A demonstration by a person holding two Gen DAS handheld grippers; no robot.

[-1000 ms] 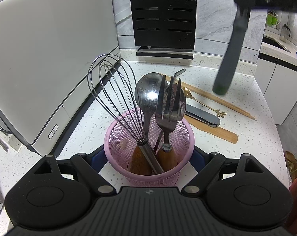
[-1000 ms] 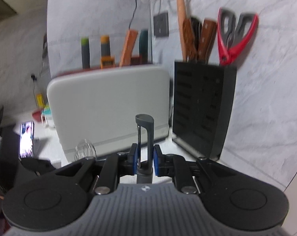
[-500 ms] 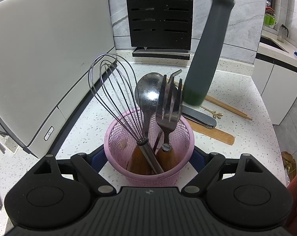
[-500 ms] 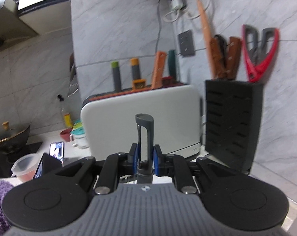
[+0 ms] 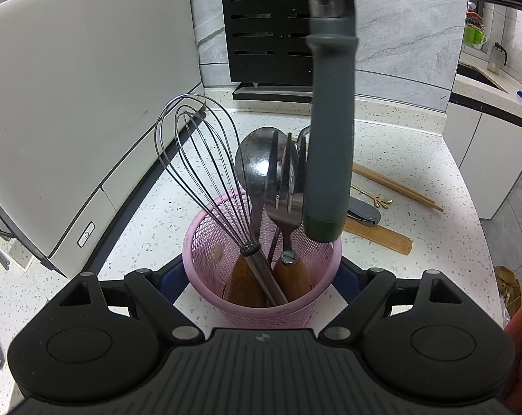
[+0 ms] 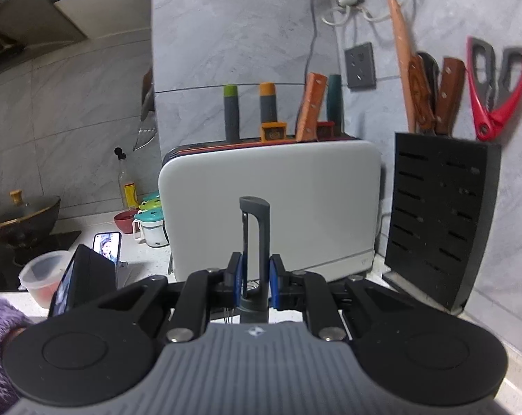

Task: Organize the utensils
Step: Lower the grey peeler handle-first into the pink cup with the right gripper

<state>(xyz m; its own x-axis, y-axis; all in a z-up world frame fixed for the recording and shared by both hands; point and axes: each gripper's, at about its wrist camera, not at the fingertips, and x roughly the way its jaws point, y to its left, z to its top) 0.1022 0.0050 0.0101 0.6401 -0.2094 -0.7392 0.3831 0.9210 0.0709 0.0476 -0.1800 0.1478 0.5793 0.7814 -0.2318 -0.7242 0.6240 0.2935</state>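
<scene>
Peeler (image 5: 330, 131) — now over pink basket (image 5: 205, 242)

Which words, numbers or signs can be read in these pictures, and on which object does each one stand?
No word or number can be read.
Power symbol, no letters: on the button of the white appliance.
Small round emblem, no letters: on the left gripper body and on the right gripper body.
Faint mark on the white appliance's lower corner: too blurred to read.
Orange label above the appliance: too blurred to read.

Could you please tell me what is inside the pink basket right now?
The pink basket holds a whisk, a spoon and a fork. Their lower handle ends and the basket's bottom are hidden.
</scene>
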